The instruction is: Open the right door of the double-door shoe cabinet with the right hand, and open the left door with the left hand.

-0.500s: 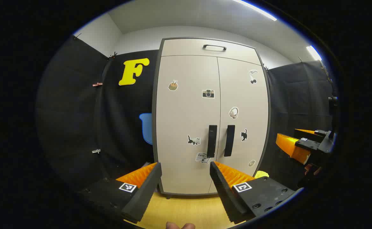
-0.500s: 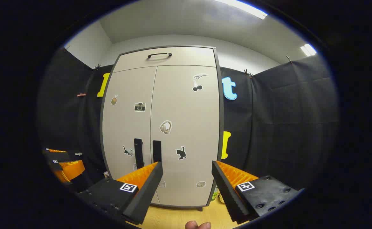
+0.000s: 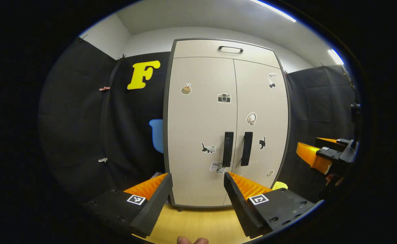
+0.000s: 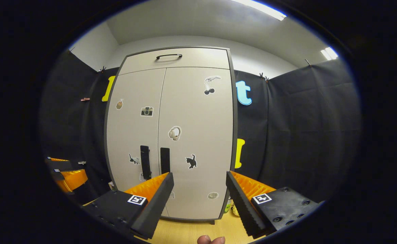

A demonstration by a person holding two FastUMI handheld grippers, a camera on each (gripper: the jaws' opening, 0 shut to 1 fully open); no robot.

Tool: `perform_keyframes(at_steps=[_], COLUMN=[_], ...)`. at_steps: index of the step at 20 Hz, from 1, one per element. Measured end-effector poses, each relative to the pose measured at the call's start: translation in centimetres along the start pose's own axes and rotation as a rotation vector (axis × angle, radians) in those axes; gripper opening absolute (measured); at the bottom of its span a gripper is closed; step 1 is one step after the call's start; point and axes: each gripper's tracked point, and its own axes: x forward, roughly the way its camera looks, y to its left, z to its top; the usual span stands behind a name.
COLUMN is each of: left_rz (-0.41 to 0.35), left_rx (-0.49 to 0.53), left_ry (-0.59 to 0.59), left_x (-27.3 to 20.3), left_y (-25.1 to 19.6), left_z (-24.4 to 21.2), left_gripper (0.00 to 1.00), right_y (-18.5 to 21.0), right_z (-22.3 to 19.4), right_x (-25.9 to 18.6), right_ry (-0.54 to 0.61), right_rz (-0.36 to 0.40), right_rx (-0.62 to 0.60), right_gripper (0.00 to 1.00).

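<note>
Black cloth walls are flanking the shoe cabinet (image 3: 226, 122), both doors sitting closed (stickers dotting them); left gripper (image 3: 197, 189) and right gripper (image 4: 199, 191) are hovering apart from it, fingers spread.

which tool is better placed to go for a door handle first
Left, probably. In the left gripper view the open left tool sits just below the left black vertical handle. In the right gripper view the right tool points right of the right black handle.

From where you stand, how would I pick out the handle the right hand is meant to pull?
Find the tall pale shoe cabinet against the black cloth. Two dark upright handles flank the seam between its doors. The right door handle is the one beside the black cat sticker; the left door handle sits above a newspaper sticker.
</note>
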Motion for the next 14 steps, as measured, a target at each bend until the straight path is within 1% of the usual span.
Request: perform_keyframes(at_steps=[9, 14], left_rz=[-0.01, -0.033], left_rx=[0.021, 0.002], left_ry=[0.0, -0.023], left_x=[0.2, 1.2], left_y=[0.2, 1.0], left_z=[0.0, 0.6], left_gripper=[0.95, 0.95], right_y=[0.4, 1.4], right_z=[-0.2, 0.3], right_x=[-0.2, -0.5], right_ry=[-0.001, -0.003], right_rz=[0.009, 0.04], right_rx=[-0.013, 0.01], right_gripper=[0.98, 0.98])
